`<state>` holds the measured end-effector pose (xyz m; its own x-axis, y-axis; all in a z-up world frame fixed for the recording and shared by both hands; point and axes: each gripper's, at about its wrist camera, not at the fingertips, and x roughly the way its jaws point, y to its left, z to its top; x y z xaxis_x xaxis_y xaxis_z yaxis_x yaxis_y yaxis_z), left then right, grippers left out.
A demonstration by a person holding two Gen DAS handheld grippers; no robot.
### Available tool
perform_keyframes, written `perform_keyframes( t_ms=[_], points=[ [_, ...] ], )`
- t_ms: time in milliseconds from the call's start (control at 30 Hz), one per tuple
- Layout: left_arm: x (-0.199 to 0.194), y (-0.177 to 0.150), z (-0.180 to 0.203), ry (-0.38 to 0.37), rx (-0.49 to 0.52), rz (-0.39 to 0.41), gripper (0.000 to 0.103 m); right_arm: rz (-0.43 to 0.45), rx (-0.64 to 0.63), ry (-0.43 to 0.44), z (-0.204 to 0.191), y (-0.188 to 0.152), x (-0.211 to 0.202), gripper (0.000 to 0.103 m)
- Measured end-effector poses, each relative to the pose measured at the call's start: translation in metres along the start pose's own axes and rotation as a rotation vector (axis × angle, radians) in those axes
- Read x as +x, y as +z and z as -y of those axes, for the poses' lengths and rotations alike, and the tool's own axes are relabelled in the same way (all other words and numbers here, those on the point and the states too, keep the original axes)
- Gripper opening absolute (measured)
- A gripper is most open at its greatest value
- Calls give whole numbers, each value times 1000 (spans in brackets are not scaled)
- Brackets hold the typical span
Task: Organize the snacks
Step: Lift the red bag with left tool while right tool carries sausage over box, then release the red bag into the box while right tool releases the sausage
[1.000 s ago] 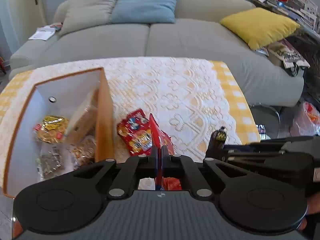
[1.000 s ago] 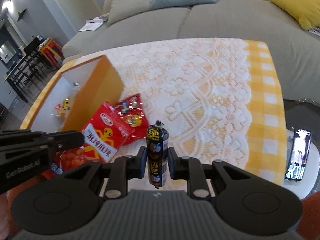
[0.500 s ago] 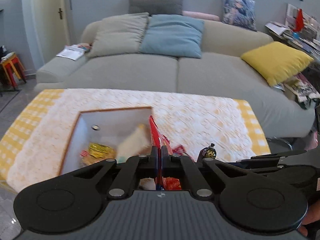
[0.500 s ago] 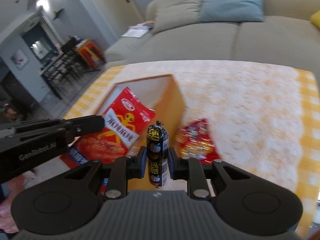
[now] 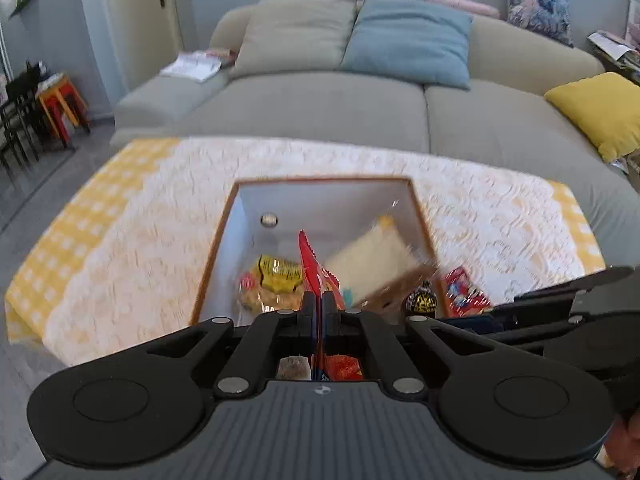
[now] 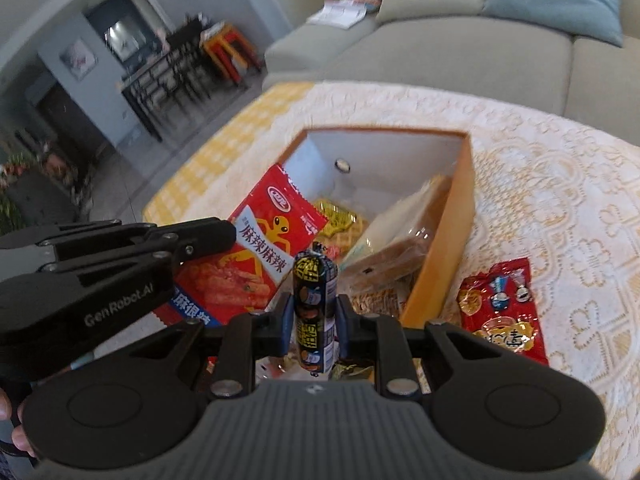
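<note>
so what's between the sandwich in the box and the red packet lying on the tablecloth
The orange cardboard box's side wall stands between the wrapped sandwich and the flat red snack packet, clearest in the right wrist view.

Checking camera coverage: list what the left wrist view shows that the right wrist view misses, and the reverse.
Left wrist only: the yellow cushion and the patterned cushion on the sofa. Right wrist only: the red snack packet seen face-on, held shut in the left tool, plus the dining area behind. Both: the box, the sausage stick and the loose red packet beside the box.
</note>
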<state>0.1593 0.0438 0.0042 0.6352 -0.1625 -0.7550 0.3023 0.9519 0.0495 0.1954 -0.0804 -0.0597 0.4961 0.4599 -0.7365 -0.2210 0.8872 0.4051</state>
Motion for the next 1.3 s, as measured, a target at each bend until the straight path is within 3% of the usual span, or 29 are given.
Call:
perform_keyframes(
  t_ms=[300,500,600,767,867,900,1033,1100,1133,1167,1233,1300],
  points=[
    [41,-16,-15,-28,-37,-105,2,-92,-42,-34,7,0,38,20],
    [61,-19,-10,14,16,-196,3,-95,-67,-40,9,1,47,21],
    [65,-21,-6,32,46,-222,11,-58,-83,-50,10,3,45,24],
    [57,-20,-2,64,68,-196,34,22,-94,-35,9,7,30,32],
    [52,-18,-2,66,55,-180,36,106,-74,-31,15,7,14,38],
    [49,-17,0,68,55,-180,36,135,-59,-44,19,7,8,43],
    [42,-13,5,51,75,-164,36,215,34,-123,43,5,-14,44],
    [37,-10,8,20,76,-142,43,242,92,-186,62,1,-25,46],
    [33,-9,10,3,71,-126,52,246,118,-225,72,-1,-30,47],
    [31,-8,12,-11,64,-114,57,239,138,-273,82,-4,-32,48],
    [31,-7,16,-28,46,-103,58,204,146,-353,101,-13,-32,49],
    [35,-7,21,-29,28,-114,58,152,162,-378,121,-25,-26,49]
  ],
)
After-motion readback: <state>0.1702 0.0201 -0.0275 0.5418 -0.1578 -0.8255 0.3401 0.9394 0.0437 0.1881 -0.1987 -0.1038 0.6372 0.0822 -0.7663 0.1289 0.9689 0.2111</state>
